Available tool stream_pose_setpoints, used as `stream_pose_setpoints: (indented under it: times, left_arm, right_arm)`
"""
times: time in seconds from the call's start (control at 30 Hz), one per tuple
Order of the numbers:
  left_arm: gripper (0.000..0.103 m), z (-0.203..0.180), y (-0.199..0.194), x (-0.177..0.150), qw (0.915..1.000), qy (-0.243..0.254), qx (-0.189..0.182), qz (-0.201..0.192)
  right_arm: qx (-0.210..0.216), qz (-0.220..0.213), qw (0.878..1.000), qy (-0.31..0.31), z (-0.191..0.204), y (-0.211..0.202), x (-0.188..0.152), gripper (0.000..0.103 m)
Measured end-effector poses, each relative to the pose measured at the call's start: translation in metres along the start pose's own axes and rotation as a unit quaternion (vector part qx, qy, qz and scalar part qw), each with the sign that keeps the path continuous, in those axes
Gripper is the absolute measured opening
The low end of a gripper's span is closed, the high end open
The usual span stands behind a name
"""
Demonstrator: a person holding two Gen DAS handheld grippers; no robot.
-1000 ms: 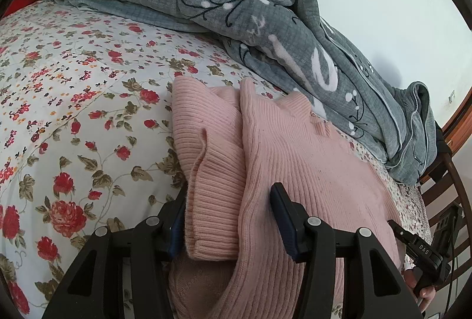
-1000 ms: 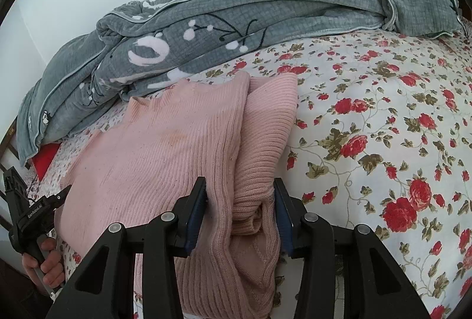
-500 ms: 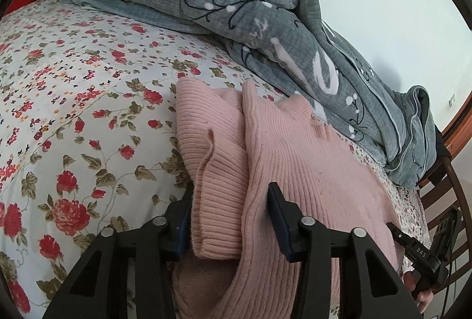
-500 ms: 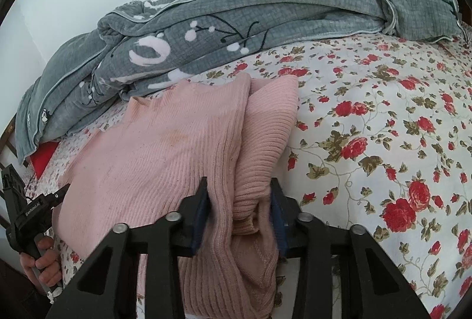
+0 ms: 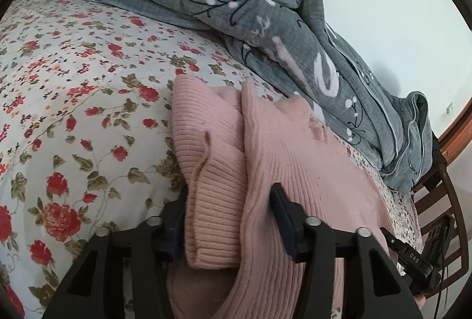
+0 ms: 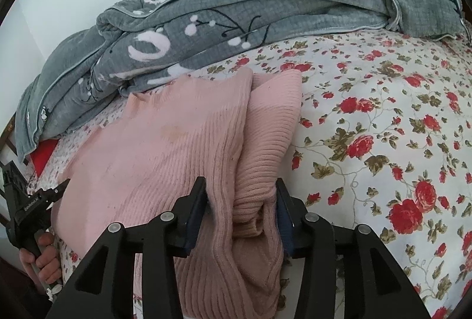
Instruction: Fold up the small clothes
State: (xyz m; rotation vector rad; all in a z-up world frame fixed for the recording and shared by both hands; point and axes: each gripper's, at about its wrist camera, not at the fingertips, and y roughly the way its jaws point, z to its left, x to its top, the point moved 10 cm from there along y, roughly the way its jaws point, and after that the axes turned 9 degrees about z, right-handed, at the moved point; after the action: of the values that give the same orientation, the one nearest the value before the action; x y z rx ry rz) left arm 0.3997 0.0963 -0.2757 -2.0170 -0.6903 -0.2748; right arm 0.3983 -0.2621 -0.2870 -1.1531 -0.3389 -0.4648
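Observation:
A pink ribbed sweater point(image 5: 295, 159) lies on the flowered bed sheet point(image 5: 73, 100), its sleeves folded in over the body. My left gripper point(image 5: 227, 213) is shut on the sweater's hem and a folded sleeve cuff at one bottom corner. My right gripper point(image 6: 240, 210) is shut on the bunched hem and sleeve at the other bottom corner of the sweater point(image 6: 177, 148). Each gripper shows in the other's view: the right one point(image 5: 413, 257) at the far right, the left one point(image 6: 35, 201) at the far left, held by a hand.
A thick grey quilt point(image 5: 265, 18) with white and black patterns is piled along the back of the bed; it also shows in the right wrist view point(image 6: 265, 12). A wooden chair back point(image 5: 436, 201) stands beyond the bed edge. The flowered sheet point(image 6: 383, 127) stretches beside the sweater.
Both grippers have closed a little tighter on the sweater's bottom edge and lifted slightly. The sweater's folds have hardly shifted.

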Motion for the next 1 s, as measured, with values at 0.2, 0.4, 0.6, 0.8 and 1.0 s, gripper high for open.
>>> stream_pose_setpoints:
  times: [0.2, 0.4, 0.6, 0.8, 1.0]
  left_arm:
    - [0.025, 0.000, -0.007, 0.003, 0.9989, -0.014, -0.043, -0.006]
    - [0.024, -0.006, -0.021, -0.001, 0.9983, -0.013, -0.056, -0.010]
    - [0.024, -0.011, -0.038, -0.027, 0.9986, -0.001, -0.053, 0.000]
    - [0.024, -0.013, -0.063, -0.060, 0.9987, 0.008, -0.050, 0.006]
    - [0.034, -0.009, -0.079, -0.090, 0.9988, 0.043, -0.013, -0.016]
  right_arm:
    - [0.009, -0.023, 1.000, -0.008, 0.004, -0.013, 0.001, 0.022]
    - [0.029, -0.048, 0.998, -0.017, 0.012, -0.040, -0.002, 0.019]
    - [0.055, -0.046, 0.997, -0.014, 0.009, -0.063, -0.020, 0.019]
    - [0.048, -0.040, 0.998, -0.022, 0.002, -0.081, -0.052, 0.019]
    - [0.011, -0.052, 0.998, -0.043, -0.004, -0.094, -0.087, 0.025]
